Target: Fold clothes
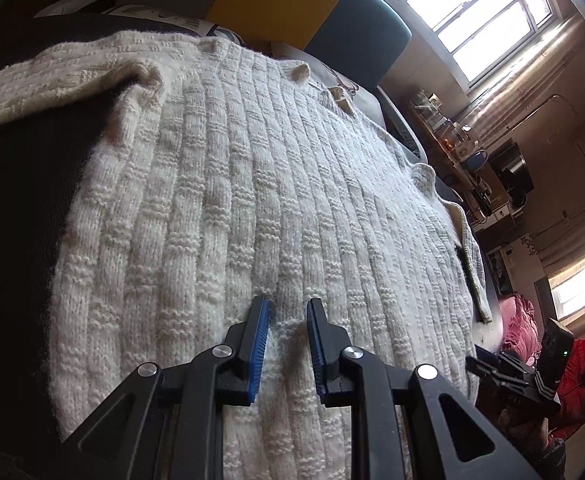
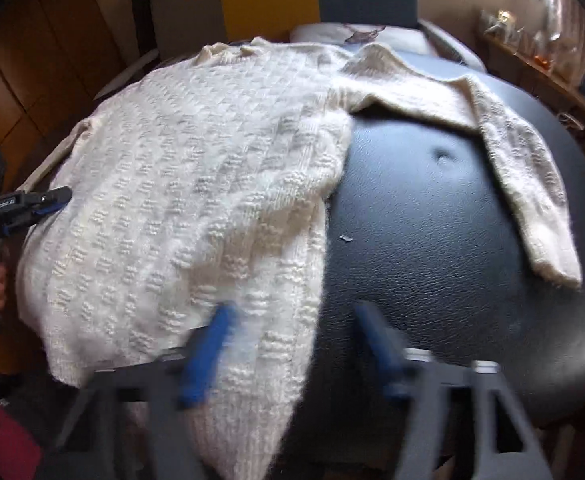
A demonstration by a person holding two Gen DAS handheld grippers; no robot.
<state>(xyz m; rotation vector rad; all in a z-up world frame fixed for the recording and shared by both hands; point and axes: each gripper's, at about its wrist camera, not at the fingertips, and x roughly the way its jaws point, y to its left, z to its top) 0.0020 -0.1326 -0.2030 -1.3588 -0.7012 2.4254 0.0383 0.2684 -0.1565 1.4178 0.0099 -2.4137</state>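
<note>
Both of our grippers are parted and empty: the left gripper (image 1: 288, 312) hovers over the cream ribbed knit sweater (image 2: 196, 184) spread on the dark leather table (image 2: 432, 240), the right gripper (image 2: 292, 344) at its hem. We should pinch edges squarely, lifting evenly.
</note>
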